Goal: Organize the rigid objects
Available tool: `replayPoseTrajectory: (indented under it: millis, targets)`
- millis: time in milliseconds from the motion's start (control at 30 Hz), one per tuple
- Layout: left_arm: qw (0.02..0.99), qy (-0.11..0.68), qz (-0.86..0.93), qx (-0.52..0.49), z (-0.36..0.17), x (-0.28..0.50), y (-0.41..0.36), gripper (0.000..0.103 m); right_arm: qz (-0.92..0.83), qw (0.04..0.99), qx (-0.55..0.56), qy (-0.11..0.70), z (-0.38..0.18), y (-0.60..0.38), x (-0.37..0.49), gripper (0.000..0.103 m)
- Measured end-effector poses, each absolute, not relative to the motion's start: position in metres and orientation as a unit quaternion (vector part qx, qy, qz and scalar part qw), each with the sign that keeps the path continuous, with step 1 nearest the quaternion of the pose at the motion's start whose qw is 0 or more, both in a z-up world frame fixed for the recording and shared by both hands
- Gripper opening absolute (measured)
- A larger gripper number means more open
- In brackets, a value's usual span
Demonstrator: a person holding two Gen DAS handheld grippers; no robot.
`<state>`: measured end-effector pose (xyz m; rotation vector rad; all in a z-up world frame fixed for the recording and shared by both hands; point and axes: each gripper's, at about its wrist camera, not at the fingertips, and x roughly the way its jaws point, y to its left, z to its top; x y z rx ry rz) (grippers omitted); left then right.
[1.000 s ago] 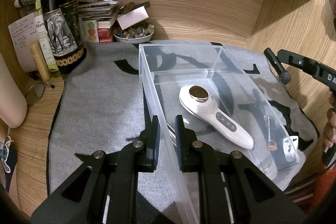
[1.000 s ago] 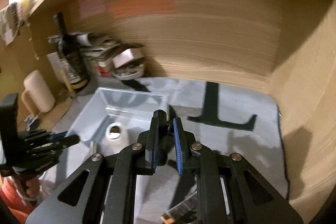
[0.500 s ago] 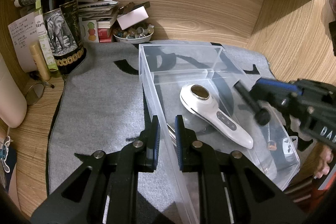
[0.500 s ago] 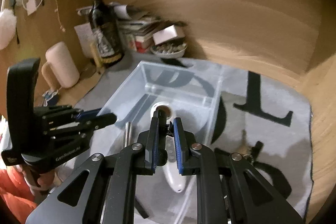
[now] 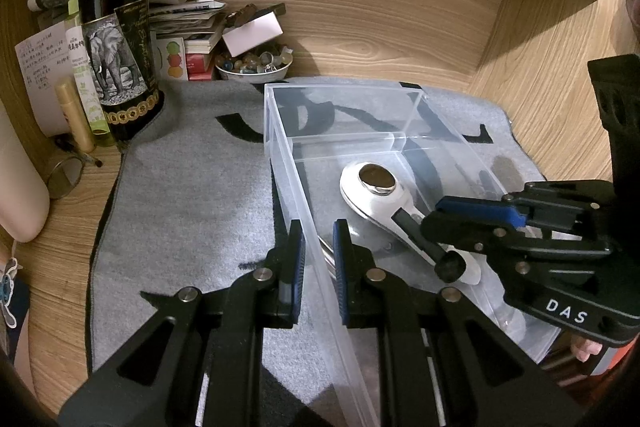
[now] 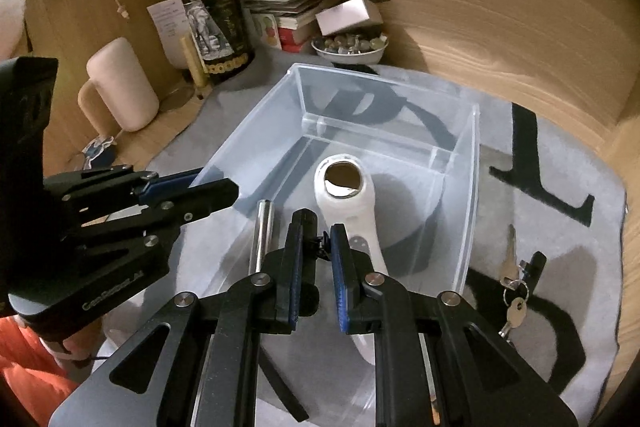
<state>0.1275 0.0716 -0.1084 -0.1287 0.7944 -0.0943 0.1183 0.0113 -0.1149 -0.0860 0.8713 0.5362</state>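
Observation:
A clear plastic bin (image 5: 344, 89) (image 6: 474, 163) stands on a grey mat. In it lie a white handheld device with a round metal head (image 5: 374, 183) (image 6: 344, 187) and a metal rod (image 6: 262, 231). My left gripper (image 5: 318, 259) is shut on the bin's left wall, one finger on each side; it also shows in the right wrist view (image 6: 208, 195). My right gripper (image 6: 322, 251) is over the bin above the white device, shut on a small black object (image 5: 424, 247) that sticks out between its fingers.
A bunch of keys (image 6: 514, 287) lies on the mat right of the bin. A wine bottle (image 5: 116, 39), papers, a bowl of small stones (image 5: 256, 63) and a beige cup (image 6: 120, 87) crowd the back left. Wooden walls close the back and right.
My right gripper has swung left from beside the bin to over its inside, carrying the small black object. My left gripper has held still on the bin wall.

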Motion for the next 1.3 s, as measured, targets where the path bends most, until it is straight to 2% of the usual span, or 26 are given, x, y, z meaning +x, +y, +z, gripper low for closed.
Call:
replayPoseTrajectory:
  millis: [100,167,233,500,767,900,1100,1300]
  targets:
    - [0.919,0.387,-0.046,-0.062,-0.108,0.127,0.072,0.013,0.255,0.873,-0.041,0.415,-0.113,0.011,0.118,0.016]
    - [0.919,0.387,-0.046,-0.063,-0.109,0.127,0.072,0.013,0.253,0.876,-0.043,0.409,-0.11,0.01,0.116,0.022]
    - [0.919,0.387,-0.047,-0.063,-0.109,0.128,0.072,0.014,0.252,0.88,-0.046,0.4,-0.106,0.01,0.113,0.032]
    - [0.919,0.386,-0.047,-0.064,-0.109,0.128,0.072,0.014,0.232,0.901,-0.037,0.364,-0.084,-0.005,0.109,0.041]
    - [0.919,0.386,-0.047,-0.063,-0.109,0.127,0.072,0.014,0.168,0.928,-0.007,0.333,-0.058,-0.049,0.113,0.042]
    - [0.919,0.386,-0.046,-0.063,-0.109,0.127,0.072,0.014,0.13,0.934,0.006,0.332,-0.055,-0.076,0.118,0.048]
    - [0.919,0.386,-0.045,-0.062,-0.109,0.129,0.071,0.014,0.087,0.926,0.02,0.367,-0.076,-0.107,0.129,0.049]
    - [0.919,0.387,-0.043,-0.06,-0.109,0.13,0.07,0.014,0.058,0.903,0.023,0.424,-0.12,-0.127,0.146,0.049]
